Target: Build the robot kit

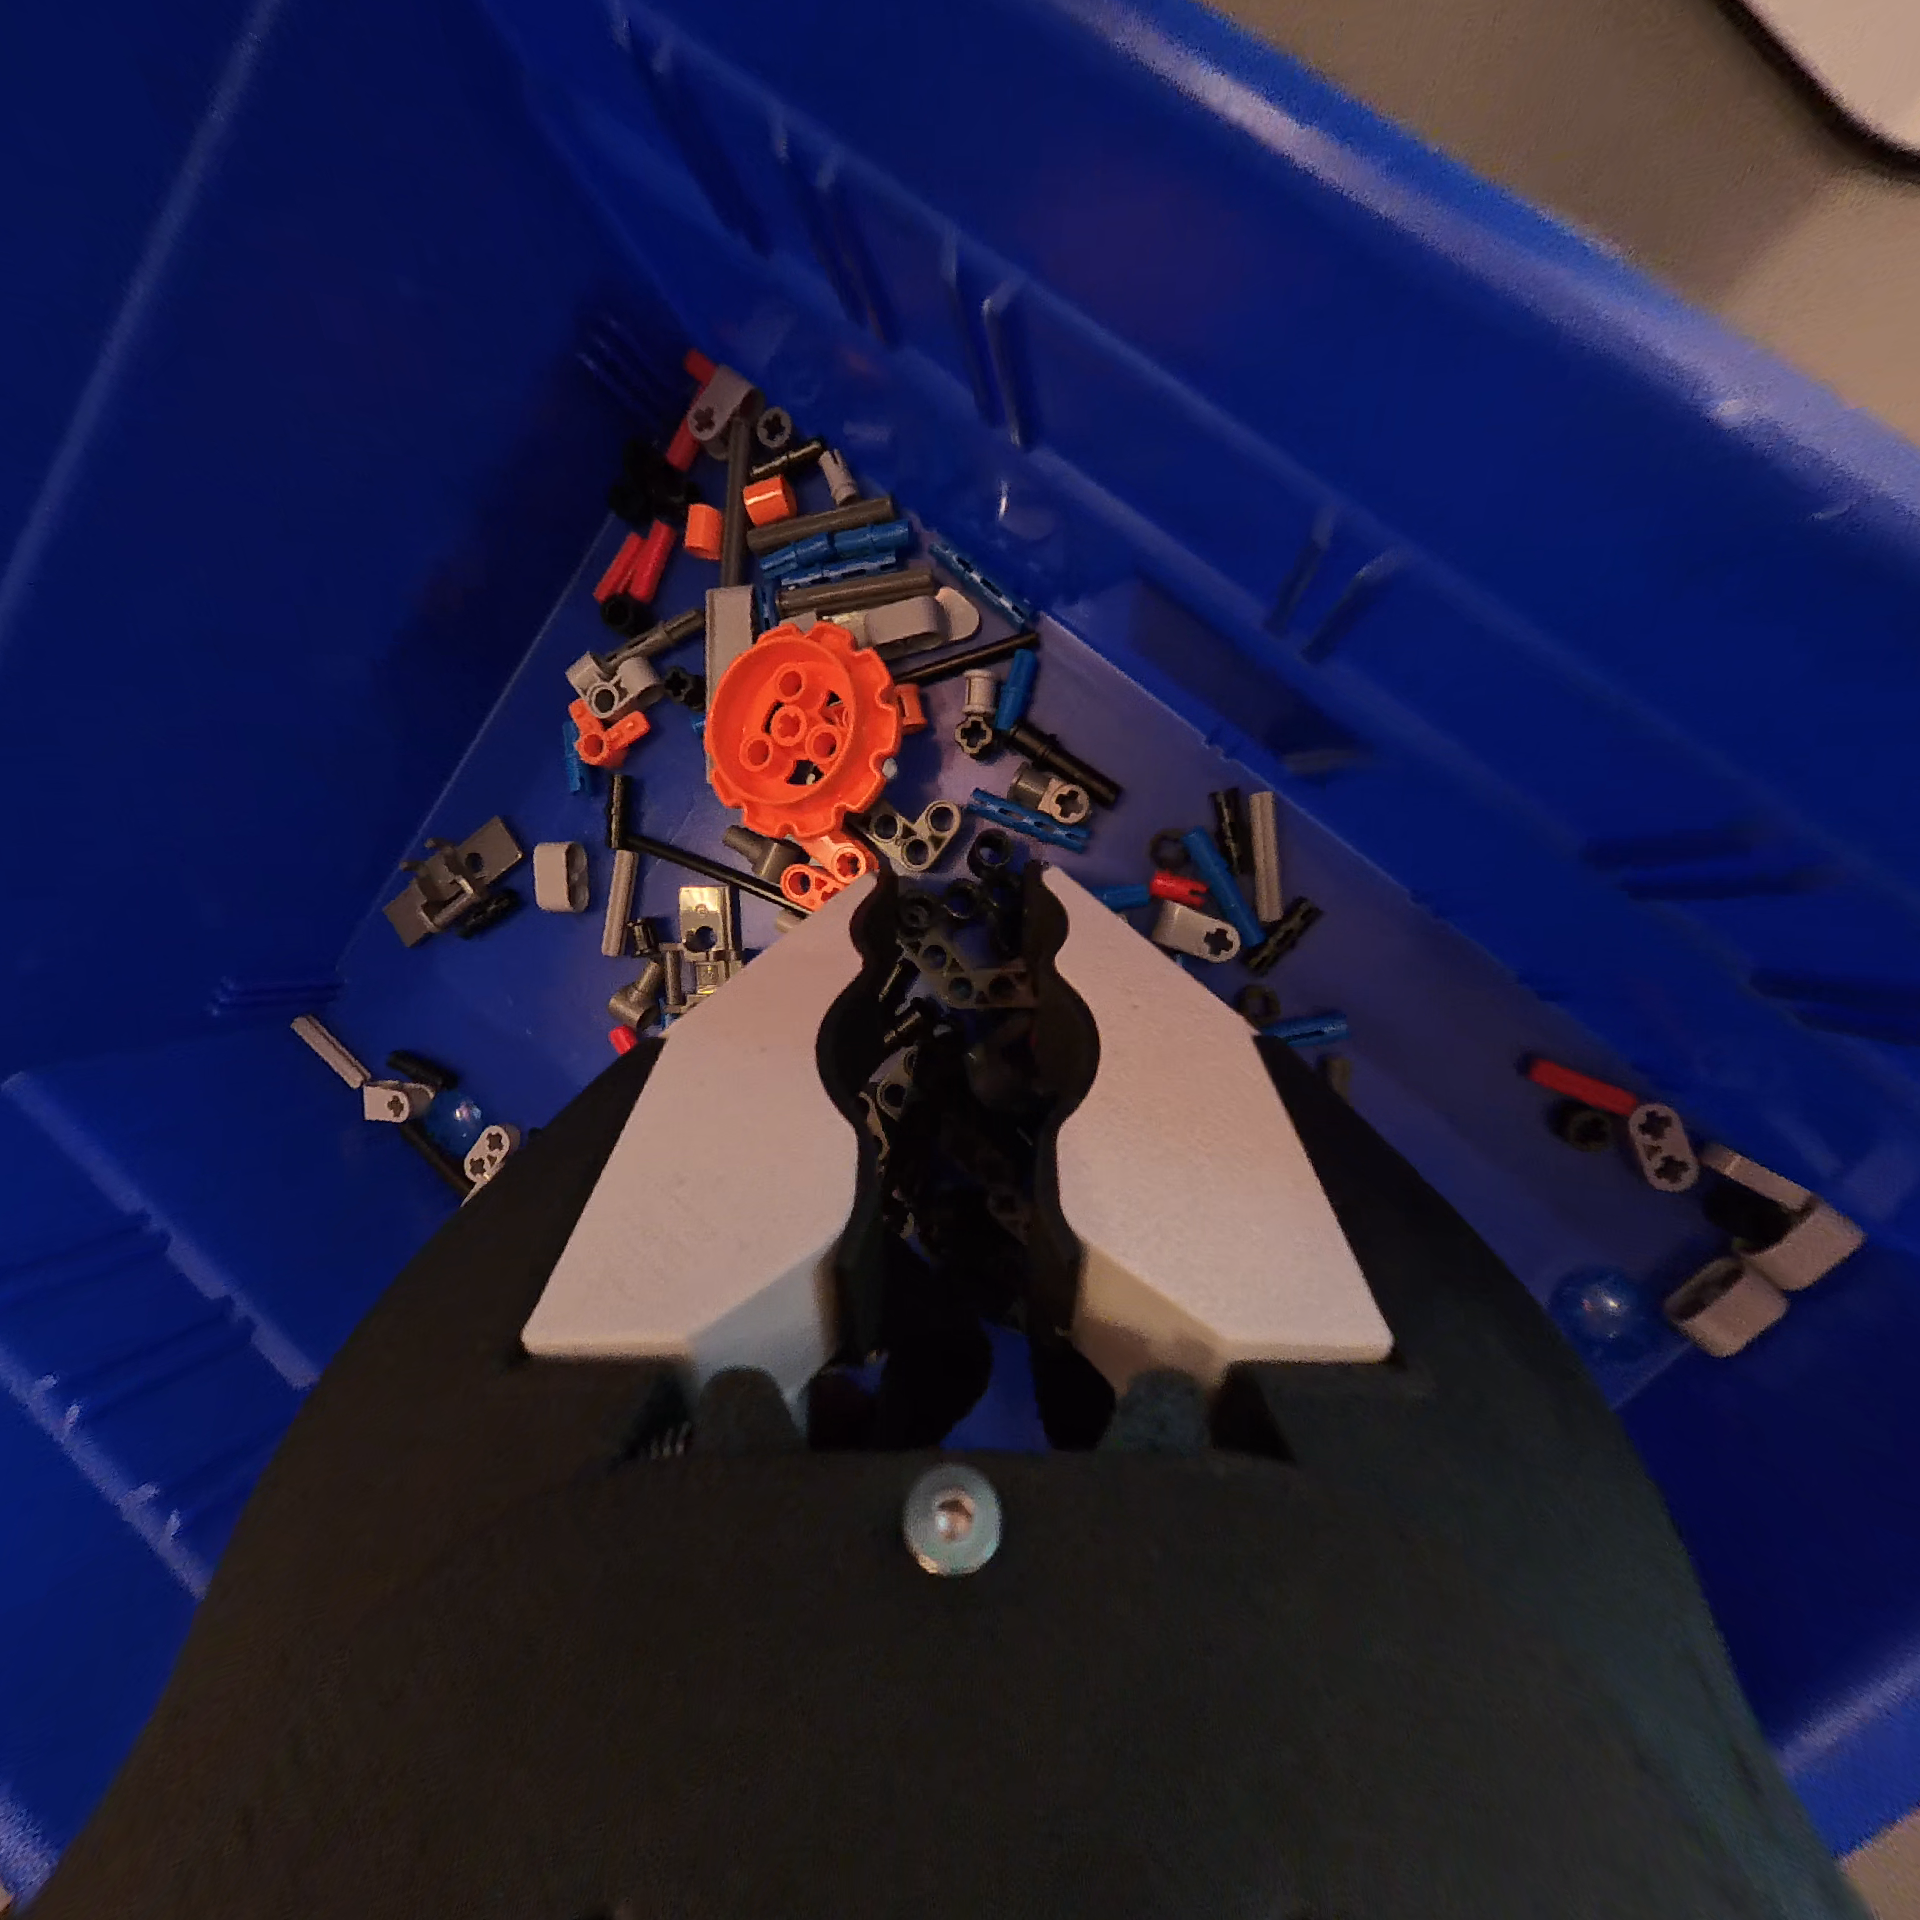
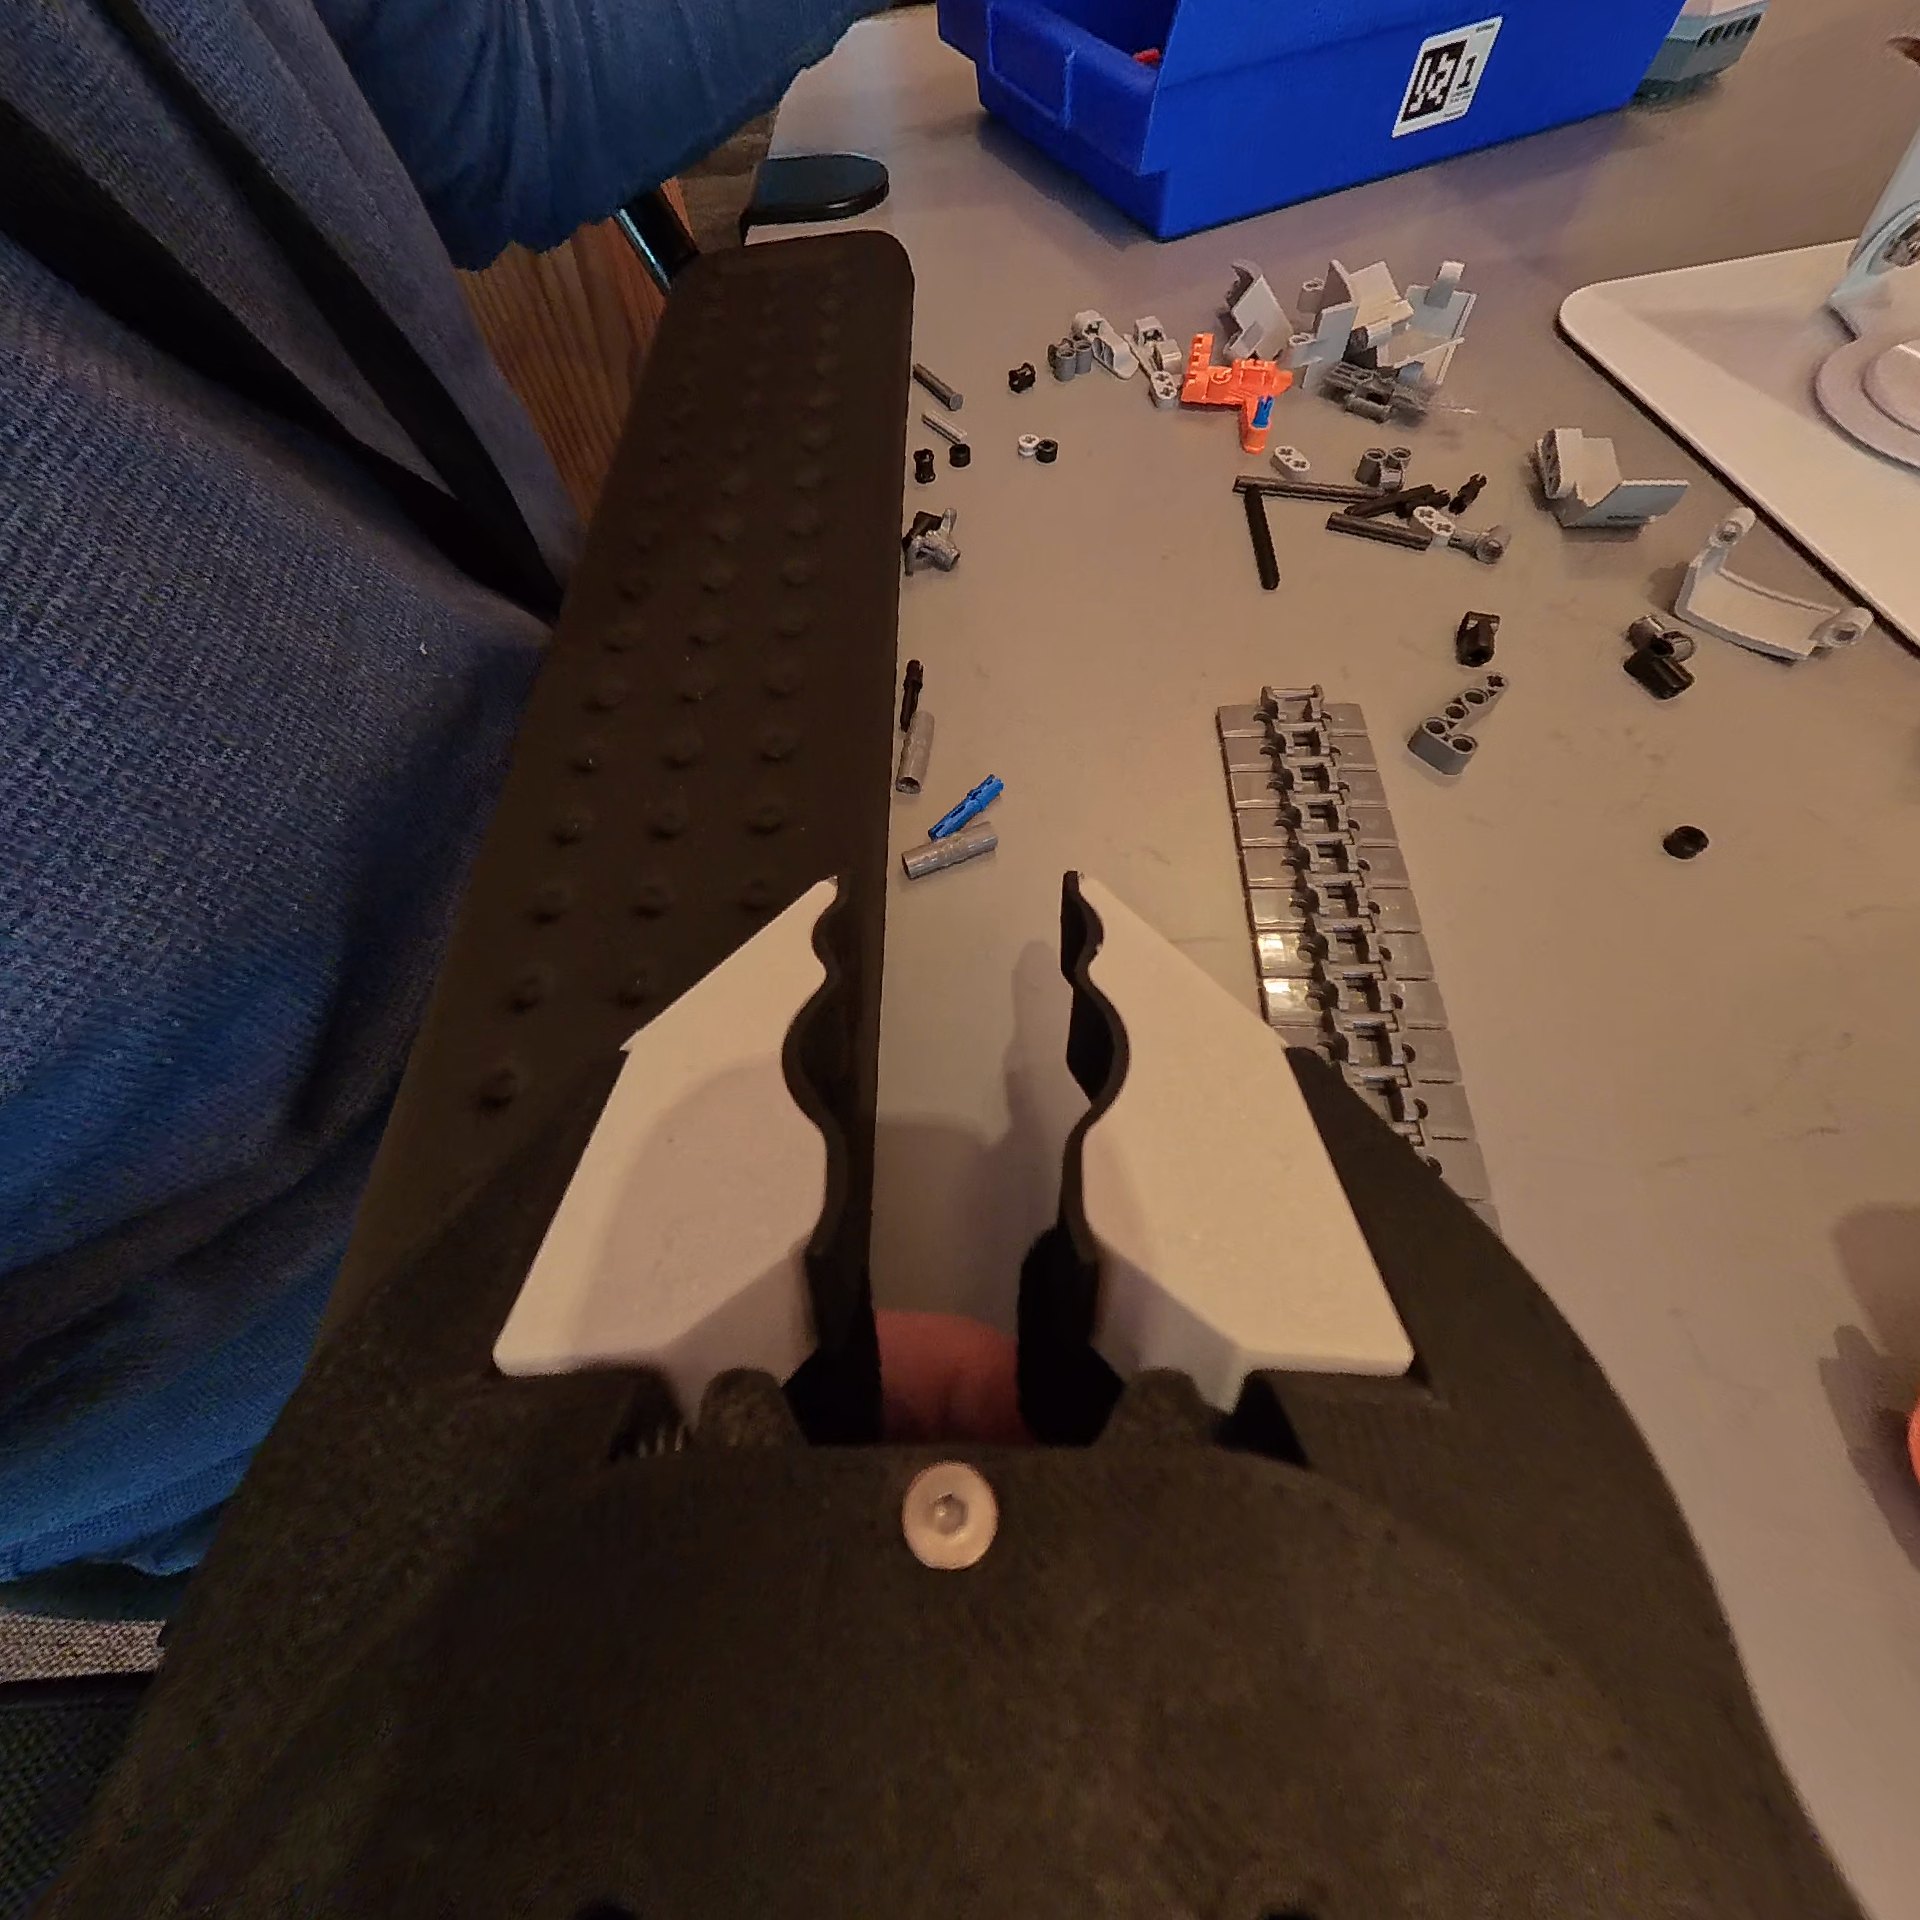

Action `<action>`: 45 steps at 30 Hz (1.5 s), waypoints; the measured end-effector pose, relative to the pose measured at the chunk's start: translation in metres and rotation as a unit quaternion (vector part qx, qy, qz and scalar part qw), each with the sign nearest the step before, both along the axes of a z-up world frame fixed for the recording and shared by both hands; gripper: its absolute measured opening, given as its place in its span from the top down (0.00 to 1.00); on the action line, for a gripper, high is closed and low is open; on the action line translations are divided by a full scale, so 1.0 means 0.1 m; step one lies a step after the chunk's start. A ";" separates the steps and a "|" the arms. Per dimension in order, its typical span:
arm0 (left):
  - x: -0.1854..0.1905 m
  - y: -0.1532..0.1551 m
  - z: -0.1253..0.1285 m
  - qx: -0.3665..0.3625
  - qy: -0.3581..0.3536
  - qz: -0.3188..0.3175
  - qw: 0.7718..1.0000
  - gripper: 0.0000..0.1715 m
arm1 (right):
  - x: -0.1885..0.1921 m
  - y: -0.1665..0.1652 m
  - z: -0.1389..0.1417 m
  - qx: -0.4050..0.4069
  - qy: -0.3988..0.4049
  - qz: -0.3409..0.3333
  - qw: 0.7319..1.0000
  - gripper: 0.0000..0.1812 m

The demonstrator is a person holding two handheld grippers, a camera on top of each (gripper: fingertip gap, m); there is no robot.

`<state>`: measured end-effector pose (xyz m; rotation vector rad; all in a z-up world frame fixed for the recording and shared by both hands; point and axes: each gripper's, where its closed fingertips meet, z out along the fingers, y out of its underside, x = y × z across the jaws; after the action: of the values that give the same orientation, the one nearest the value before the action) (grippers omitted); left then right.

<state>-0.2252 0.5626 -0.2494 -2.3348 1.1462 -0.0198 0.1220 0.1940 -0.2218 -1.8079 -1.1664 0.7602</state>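
My left gripper (image 1: 961, 894) reaches down into a blue bin (image 1: 1351, 416) of small building parts. Its pads are closed on a dark grey perforated angled beam (image 1: 961, 961) that spans the gap between them; several small black parts lie under it. An orange toothed wheel (image 1: 800, 727) lies just beyond the fingertips. My right gripper (image 2: 951, 894) is open and empty above a grey table (image 2: 1091, 644). Its left finger lies over the edge of a long black studded strip (image 2: 727, 623). A grey tube (image 2: 948, 850) and a blue pin (image 2: 966, 805) lie just ahead of it.
A grey linked track (image 2: 1335, 914) lies right of my right gripper. Loose grey, black and orange parts (image 2: 1236, 384) are scattered farther off. A blue bin (image 2: 1247, 125) stands at the back, a white tray (image 2: 1714, 364) at the right. A person's blue sleeve (image 2: 208, 727) fills the left. The gap from one gripper's tips to the other's is roughly 50 centimetres.
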 end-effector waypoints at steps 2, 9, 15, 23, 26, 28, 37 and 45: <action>-0.01 -0.02 0.09 0.009 -0.008 0.001 1.000 0.86 | 0.00 0.00 0.00 0.000 0.000 0.000 1.000 0.79; 0.39 -0.59 1.10 0.105 -0.101 -0.054 0.988 0.87 | 0.00 0.00 0.00 -0.004 0.001 0.001 1.000 0.79; 1.46 -1.84 1.22 0.099 -0.148 -0.242 0.954 0.86 | 0.00 0.00 -0.01 -0.005 0.000 0.002 1.000 0.79; 2.27 -2.63 0.28 -0.009 -0.149 -0.332 0.932 0.86 | 0.01 -0.01 -0.02 0.004 -0.010 0.000 1.000 0.79; 2.39 -2.78 0.08 -0.041 -0.142 -0.349 0.925 0.86 | 0.01 -0.02 -0.03 0.006 -0.011 0.001 1.000 0.79; 2.39 -2.81 -0.05 -0.060 -0.126 -0.349 0.927 0.86 | 0.02 -0.02 -0.03 0.007 -0.013 0.001 1.000 0.79; 2.25 -2.66 0.01 -0.029 -0.131 -0.324 0.937 0.81 | 0.05 0.09 -0.01 0.011 -0.012 -0.022 1.000 0.81; 2.11 -2.20 0.12 0.053 -0.117 -0.285 0.950 0.84 | -0.42 0.94 0.26 0.065 -0.095 -0.070 0.991 0.96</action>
<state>-0.0142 0.3422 -0.2371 -1.7781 1.6061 -0.4208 0.0803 0.2879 -0.1958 -1.8610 -1.1674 0.4287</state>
